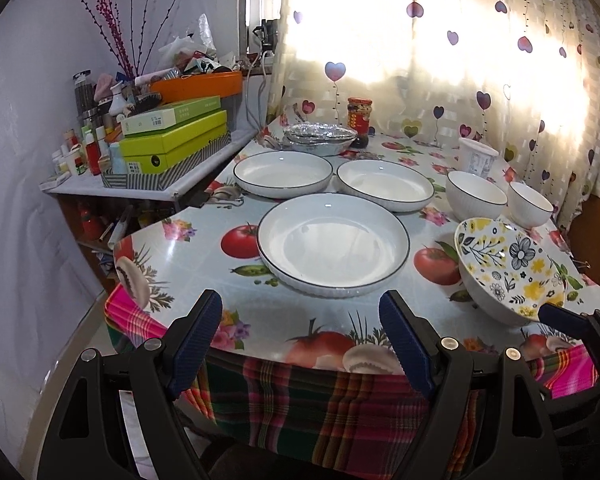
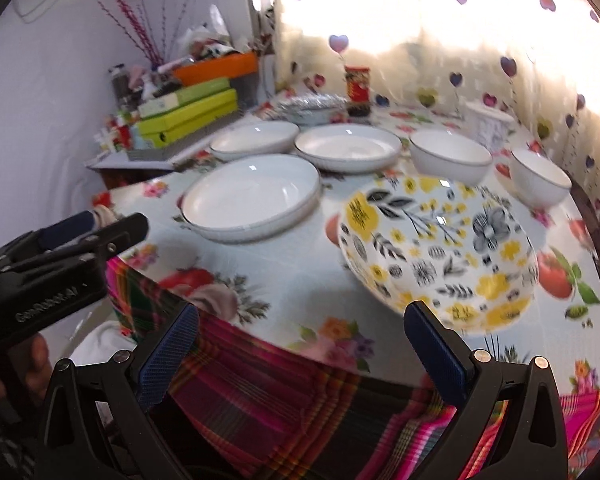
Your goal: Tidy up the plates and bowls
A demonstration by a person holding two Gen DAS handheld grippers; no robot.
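Three white plates with dark rims lie on the table: a near one (image 1: 333,243) (image 2: 252,199) and two behind it (image 1: 283,173) (image 1: 385,185). Two white bowls (image 1: 476,195) (image 1: 530,204) stand at the right. A yellow and black flowered bowl (image 1: 508,268) (image 2: 440,248) sits tilted at the front right. My left gripper (image 1: 302,340) is open and empty, just short of the table's front edge before the near plate. My right gripper (image 2: 300,344) is open, its right finger (image 2: 434,344) close by the flowered bowl's near rim.
The round table (image 1: 204,256) has a fruit-print cover over a plaid cloth (image 1: 340,408). A foil dish (image 1: 320,136), a red jar (image 1: 359,116) and a white tub (image 1: 477,156) stand at the back. A cluttered side shelf with green boxes (image 1: 172,136) is to the left.
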